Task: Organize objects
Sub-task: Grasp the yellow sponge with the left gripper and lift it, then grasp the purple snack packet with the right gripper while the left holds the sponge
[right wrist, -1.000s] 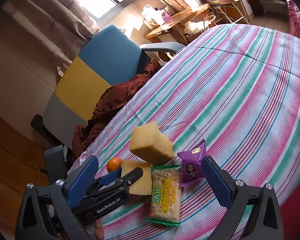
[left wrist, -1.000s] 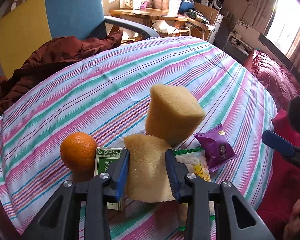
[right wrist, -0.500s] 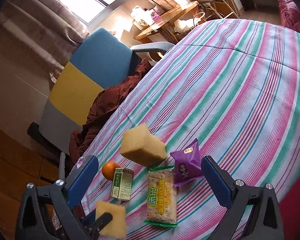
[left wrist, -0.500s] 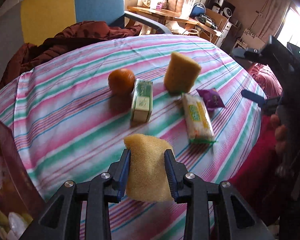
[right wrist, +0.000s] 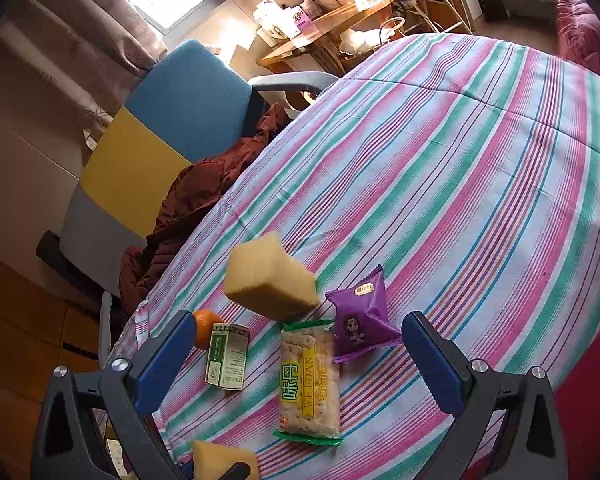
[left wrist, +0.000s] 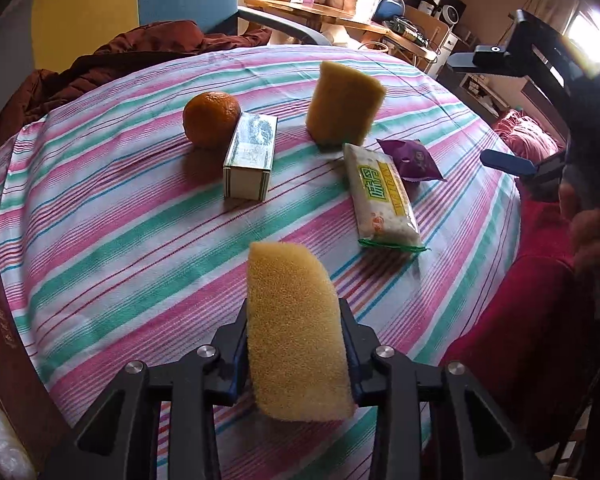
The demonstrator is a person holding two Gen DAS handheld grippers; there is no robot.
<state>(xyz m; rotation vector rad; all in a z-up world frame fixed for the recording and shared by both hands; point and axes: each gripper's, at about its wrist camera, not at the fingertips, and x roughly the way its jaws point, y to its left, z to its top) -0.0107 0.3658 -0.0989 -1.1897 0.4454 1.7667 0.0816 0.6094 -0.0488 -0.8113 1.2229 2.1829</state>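
My left gripper, jaws easing apart around the sponge slab at six o'clock over the striped table, risks dropping it, apparently near the edge, while my right gripper gapes empty.

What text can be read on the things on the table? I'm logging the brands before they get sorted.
"WEIDAN", beside large yellow-green Chinese characters: on the cracker packet.
Small white label with Chinese characters on the purple snack pouch: too small to read.
Print on the green and white box: too small and blurred to read.
The orange and both sponges, one on the table and one in the left gripper: no text.
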